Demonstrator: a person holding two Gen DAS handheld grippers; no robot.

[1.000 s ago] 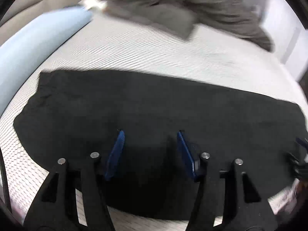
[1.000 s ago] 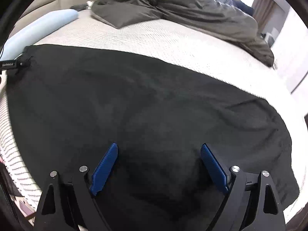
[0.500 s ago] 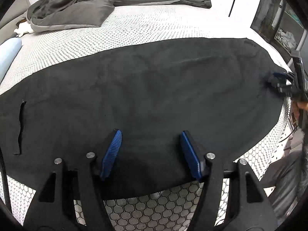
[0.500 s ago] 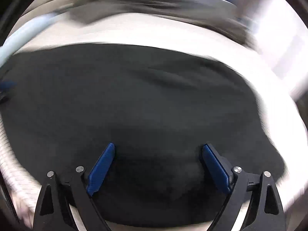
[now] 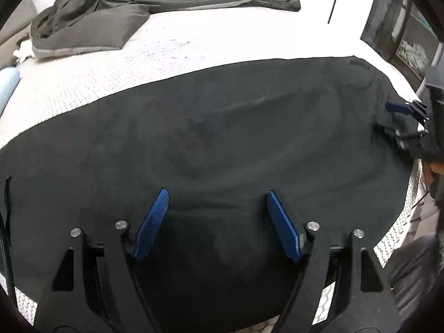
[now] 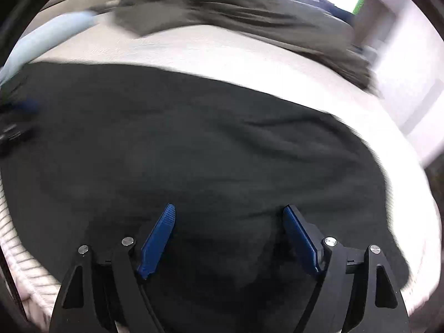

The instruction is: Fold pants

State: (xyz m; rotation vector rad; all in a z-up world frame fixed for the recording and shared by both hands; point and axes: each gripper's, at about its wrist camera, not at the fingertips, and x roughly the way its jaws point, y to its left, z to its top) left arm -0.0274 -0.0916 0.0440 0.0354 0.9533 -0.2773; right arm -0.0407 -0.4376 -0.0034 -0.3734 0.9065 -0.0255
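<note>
Left tongs (image 5: 217, 194) spread wide, gripping nothing, over black pants (image 5: 236, 138) near edge. Right tongs (image 6: 229, 209) also spread wide, empty, above pants on bed (image 5: 166, 52).

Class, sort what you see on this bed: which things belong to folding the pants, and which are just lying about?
Part of the job:
- flat black fabric pants
- left gripper, open
- right gripper, open

Lying about:
- crumpled dark grey duvet
- pale blue bolster pillow
</note>
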